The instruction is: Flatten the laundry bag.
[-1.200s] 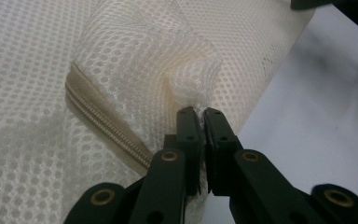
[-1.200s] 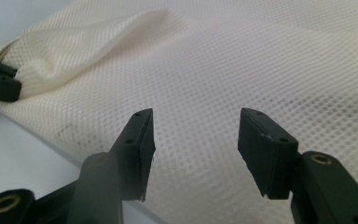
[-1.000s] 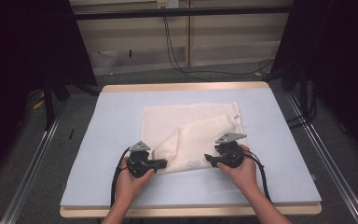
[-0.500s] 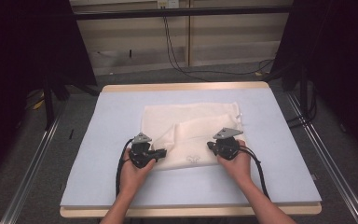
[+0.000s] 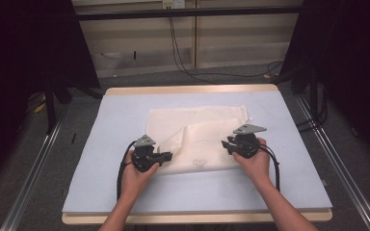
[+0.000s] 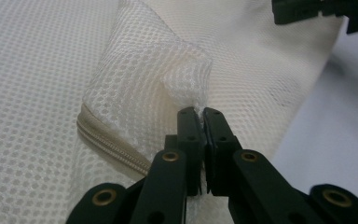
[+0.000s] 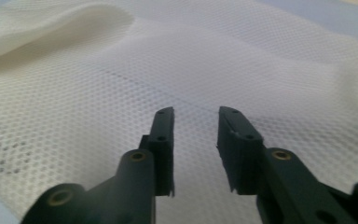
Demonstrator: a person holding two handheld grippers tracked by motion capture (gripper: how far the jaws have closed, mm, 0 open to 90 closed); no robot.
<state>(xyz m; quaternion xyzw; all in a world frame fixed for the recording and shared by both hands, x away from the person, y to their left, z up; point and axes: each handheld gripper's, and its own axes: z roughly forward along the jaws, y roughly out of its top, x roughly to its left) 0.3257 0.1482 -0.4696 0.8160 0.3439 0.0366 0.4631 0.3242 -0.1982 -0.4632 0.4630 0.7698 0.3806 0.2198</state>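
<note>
A white mesh bag [image 5: 207, 118] lies spread on the pale blue mat [image 5: 115, 115]. My left gripper [image 5: 168, 155] is at the bag's near left corner. In the left gripper view it [image 6: 200, 112] is shut on a pinched fold of mesh [image 6: 144, 70], beside the bag's zipper [image 6: 112, 147]. From that grip a raised fold runs toward the bag's middle. My right gripper [image 5: 225, 142] is at the bag's near right part. Its jaws [image 7: 193, 114] have just been opening and stand apart over flat mesh [image 7: 121, 84], with nothing between them.
The mat covers a wooden table whose far edge [image 5: 188, 89] shows. Metal rails [image 5: 29, 178] run along the floor on both sides. Black cables [image 5: 183, 53] hang behind the table. Bare mat lies around the bag.
The right gripper has opened and moved a little away from me and to the right. The left gripper stays shut on the mesh, and a fold has risen from it.
</note>
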